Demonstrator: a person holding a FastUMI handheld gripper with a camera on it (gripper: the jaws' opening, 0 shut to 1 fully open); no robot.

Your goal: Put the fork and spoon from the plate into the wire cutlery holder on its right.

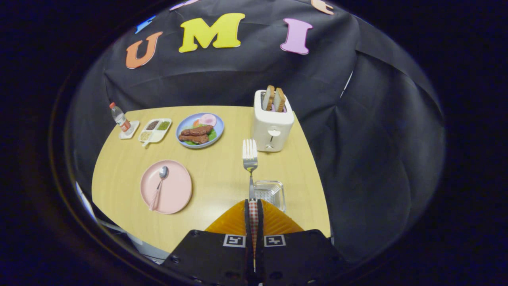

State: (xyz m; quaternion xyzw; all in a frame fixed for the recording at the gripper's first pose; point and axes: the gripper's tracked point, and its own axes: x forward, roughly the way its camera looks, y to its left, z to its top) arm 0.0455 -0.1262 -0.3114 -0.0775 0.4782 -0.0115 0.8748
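In the gripper view we have the gripper (253, 208) clamped on the fork's (250, 159) checked handle, tines pointing ahead, held above the table (214, 174) with the holder (270, 193) just beyond the fingers and slightly right. We judge the task under halfway: the fork is lifted but not dropped in, and the spoon (158, 186) lies on the pink plate (178, 190) well to the left.

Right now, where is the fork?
In the gripper view, the fork is clamped by its handle in the gripper, tines forward, beside the wire cutlery holder and before the toaster.
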